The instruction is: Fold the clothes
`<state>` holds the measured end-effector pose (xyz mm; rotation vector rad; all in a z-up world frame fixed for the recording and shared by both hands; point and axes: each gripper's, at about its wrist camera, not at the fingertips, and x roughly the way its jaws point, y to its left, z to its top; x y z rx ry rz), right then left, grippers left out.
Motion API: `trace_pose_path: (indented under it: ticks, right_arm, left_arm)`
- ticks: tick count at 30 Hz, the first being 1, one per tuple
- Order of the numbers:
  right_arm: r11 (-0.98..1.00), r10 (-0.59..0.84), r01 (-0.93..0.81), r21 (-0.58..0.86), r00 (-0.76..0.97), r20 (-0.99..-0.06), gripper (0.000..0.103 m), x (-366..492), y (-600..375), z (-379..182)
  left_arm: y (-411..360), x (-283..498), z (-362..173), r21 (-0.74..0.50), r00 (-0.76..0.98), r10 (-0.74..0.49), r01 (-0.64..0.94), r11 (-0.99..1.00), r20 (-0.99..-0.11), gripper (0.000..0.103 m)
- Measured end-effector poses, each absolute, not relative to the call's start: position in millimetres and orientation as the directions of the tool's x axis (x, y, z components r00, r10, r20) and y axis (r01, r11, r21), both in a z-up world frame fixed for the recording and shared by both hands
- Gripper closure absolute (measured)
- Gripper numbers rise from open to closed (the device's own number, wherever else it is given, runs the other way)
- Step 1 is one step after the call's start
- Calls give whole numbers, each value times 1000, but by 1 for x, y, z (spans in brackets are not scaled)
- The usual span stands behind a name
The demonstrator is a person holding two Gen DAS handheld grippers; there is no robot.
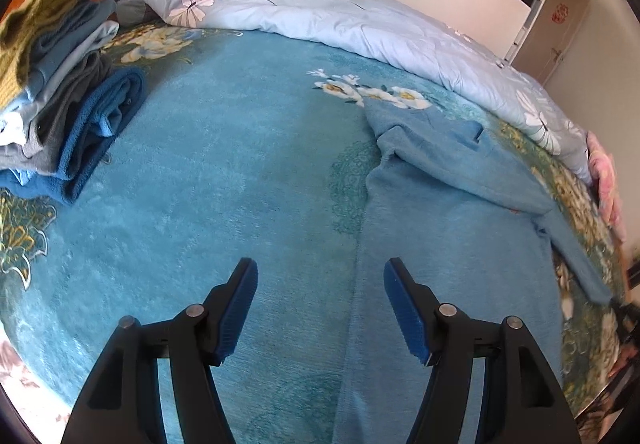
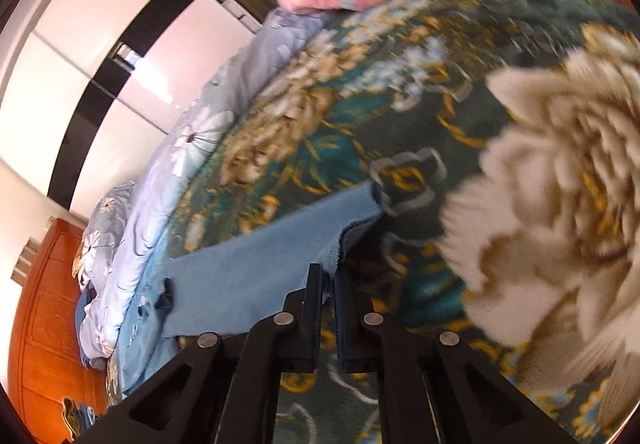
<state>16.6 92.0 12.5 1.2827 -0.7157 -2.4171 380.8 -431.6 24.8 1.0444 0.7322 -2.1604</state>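
Here we are at the bed, and the light-blue top (image 1: 460,212) lies spread flat on the teal floral blanket (image 1: 224,148), body running away from the person toward the pale quilt (image 1: 360,24) along the far side. One sleeve (image 1: 576,260) trails off to the right, toward the blanket's flowered border.

The right gripper (image 2: 328,280) is pinched nearly closed, with the sleeve's end (image 2: 336,244) caught between its pads; the sleeve cloth (image 2: 260,256) stretches away from the tips toward the body of the garment. The picture there is smeared, so how deep the bite goes I can't say.

The left gripper (image 1: 320,272) hovers with jaws wide apart and nothing between them, straddling the top's near left edge: one finger over bare blanket, the other over the garment.

So the right hand owns the sleeve, and the fold, I'd judge, runs across the garment's long axis: sleeve carried inward, leftward over the chest. The left hand sits nearest the hem, well placed to steady it.

Off to the left, a stack of folded clothes (image 1: 72,100) waits, well apart.
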Motion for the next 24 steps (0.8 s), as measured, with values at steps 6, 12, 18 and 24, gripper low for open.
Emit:
trace_pose_path:
  ticks: [6,12,18,24]
  right_arm:
    - [-842,-512,174,511,-558,-653,97,1,43,62]
    - [-821,-571,362,441,-521,-635,97,-2,-56,104]
    - [-737,-663,515,437,-426,-616,97,10,-169,121]
    - [-636,-719,652,413,-308,-623,97,49,-276,118]
  left_arm:
    - [-441,386,19,-233,-498,-269,732,-640,-825,36]
    - [-456,396,15,-298,-512,-250,760,-577,-822,36]
    - [-461,398,13,-317,-526,-235,752,-578,-817,36]
    - [-470,408,5,-337,-524,-223,763,-551,-822,36]
